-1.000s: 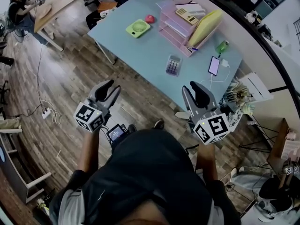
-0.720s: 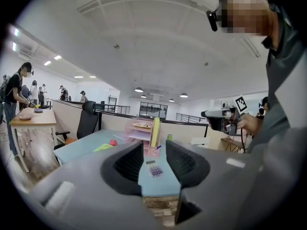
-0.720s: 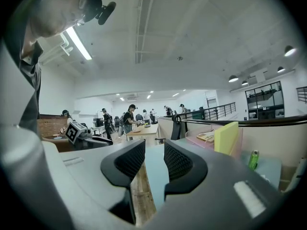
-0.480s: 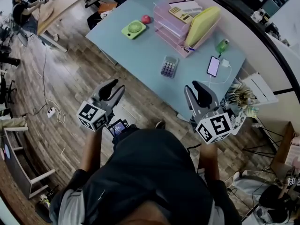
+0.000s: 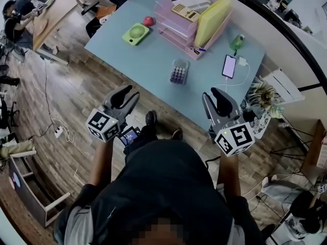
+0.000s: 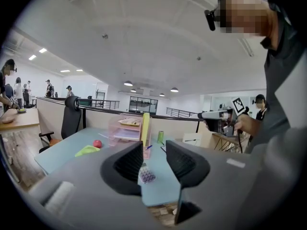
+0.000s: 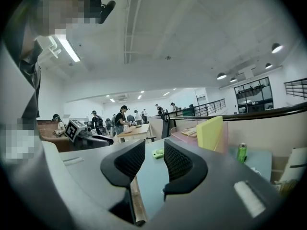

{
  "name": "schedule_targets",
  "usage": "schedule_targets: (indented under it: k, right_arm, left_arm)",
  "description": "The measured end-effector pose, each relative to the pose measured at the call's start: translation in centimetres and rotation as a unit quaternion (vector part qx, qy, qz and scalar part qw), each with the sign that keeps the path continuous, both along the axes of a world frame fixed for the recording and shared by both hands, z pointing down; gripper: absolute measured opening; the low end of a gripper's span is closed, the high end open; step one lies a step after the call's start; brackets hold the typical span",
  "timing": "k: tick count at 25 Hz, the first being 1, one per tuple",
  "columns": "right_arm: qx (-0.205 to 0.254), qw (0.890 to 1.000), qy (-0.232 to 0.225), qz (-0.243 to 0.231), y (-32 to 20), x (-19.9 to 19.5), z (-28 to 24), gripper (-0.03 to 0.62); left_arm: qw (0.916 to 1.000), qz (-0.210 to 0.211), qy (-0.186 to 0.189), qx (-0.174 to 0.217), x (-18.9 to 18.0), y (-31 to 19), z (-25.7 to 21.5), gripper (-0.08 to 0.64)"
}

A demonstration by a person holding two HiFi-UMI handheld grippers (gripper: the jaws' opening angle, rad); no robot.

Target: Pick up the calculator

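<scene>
A small calculator with purple keys (image 5: 178,71) lies flat on the light-blue table (image 5: 148,60), near its front edge. A second, beige calculator (image 5: 185,11) rests on top of the pink tray stack (image 5: 176,24). Both grippers are held over the wooden floor, short of the table. My left gripper (image 5: 124,95) is open and empty; in the left gripper view (image 6: 154,163) the purple-keyed calculator (image 6: 147,175) shows far off through the gap between its jaws. My right gripper (image 5: 218,97) is also open and empty, its jaws (image 7: 154,159) facing along the table.
On the table are a green hand fan (image 5: 136,33), a red ball (image 5: 148,21), a yellow folder (image 5: 210,20) in the tray, a green can (image 5: 236,42) and a phone (image 5: 229,66) on a white cable. A box of clutter (image 5: 260,98) stands beyond the right gripper. People work at a far desk (image 7: 129,131).
The table has slid closer and leftward in the head view as the person stepped forward. Both grippers keep the same pose and stay open.
</scene>
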State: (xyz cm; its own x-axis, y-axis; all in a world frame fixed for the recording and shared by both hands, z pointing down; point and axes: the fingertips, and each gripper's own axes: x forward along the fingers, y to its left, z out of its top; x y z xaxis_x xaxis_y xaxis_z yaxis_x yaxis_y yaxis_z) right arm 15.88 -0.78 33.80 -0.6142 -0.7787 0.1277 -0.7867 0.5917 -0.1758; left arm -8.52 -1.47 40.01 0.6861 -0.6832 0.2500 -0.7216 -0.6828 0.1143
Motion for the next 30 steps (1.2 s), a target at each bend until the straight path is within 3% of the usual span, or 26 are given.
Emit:
schedule_targets:
  k: [4,14,30]
  right_arm:
    - [0.000,0.999,0.008,0.035,-1.0,0.0,-0.3,0.104]
    - [0.004,0.993,0.024,0.112,-3.5,-2.1,-1.7,0.104]
    - [-0.015,0.974,0.040,0.222,-5.3,-4.6,-0.9,0.104]
  left_arm:
    - [0.9990,0.028,0.030,-0.015,0.6,-2.5,0.3,0.169]
    - [0.9905,0.134,0.029,-0.006,1.5,-9.0,0.1,0.169]
    - [0.9655,0.256,0.042,-0.018,2.0,-15.0,1.3,0.169]
